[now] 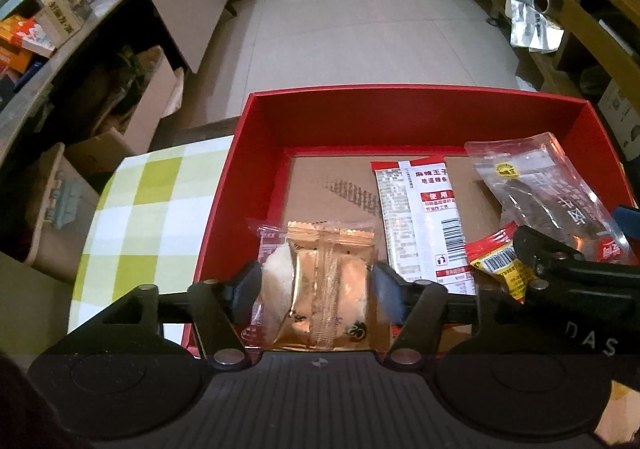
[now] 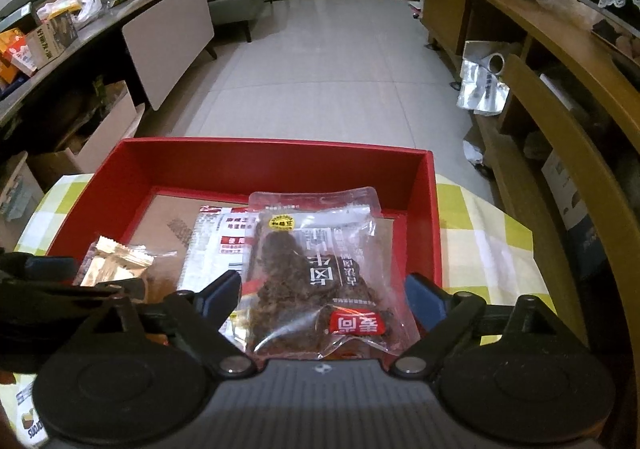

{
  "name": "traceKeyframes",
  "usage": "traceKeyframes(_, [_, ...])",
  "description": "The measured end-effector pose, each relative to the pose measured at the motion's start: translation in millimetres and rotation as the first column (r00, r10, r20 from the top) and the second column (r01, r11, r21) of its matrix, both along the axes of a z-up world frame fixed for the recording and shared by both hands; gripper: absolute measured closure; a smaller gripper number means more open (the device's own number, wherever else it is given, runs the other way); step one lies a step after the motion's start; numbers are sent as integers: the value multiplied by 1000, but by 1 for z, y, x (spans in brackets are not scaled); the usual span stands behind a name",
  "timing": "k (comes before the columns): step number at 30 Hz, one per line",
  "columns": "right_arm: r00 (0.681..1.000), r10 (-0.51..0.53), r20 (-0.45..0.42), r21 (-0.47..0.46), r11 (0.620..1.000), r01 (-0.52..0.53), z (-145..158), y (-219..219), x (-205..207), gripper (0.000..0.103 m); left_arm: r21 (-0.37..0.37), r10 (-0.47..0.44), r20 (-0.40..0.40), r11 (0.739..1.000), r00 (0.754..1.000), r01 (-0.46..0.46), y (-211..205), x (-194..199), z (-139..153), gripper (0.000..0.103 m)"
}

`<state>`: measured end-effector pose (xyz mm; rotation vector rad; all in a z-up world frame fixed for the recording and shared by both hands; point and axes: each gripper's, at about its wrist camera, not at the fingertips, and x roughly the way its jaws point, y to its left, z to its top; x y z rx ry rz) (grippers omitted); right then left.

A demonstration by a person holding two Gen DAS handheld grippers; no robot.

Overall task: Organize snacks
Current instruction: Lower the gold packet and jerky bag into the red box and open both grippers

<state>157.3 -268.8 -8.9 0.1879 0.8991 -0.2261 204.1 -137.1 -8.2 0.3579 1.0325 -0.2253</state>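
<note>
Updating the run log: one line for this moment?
left gripper: open around gold packet | right gripper: open around clear jerky bag | both over red box

A red box [image 1: 280, 121] sits open, its cardboard floor showing. Inside lie a gold-wrapped snack [image 1: 330, 285] over a clear-wrapped white one [image 1: 272, 281], a long white-and-red packet [image 1: 424, 217], a small yellow-and-red packet [image 1: 500, 265], and a clear pouch of dark dried meat [image 2: 316, 281].

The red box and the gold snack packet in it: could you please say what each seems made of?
Red box: likely cardboard with a matte red covering; its bare floor shows brown board. Gold snack packet: apparently glossy metallised film, with bright glints and crimped, serrated ends.
</note>
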Motion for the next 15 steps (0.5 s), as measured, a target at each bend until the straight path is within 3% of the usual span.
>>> traceKeyframes(7, [1000,2,3,15,1000,-2,-2,-2,1,8,1,3,3,1000,1000,-3,1,1,1,28])
traceKeyframes(15, [1000,-13,23,62,998,11,3,-9,-1,7,-91,-7,-44,996,999,3,10,5,10,28])
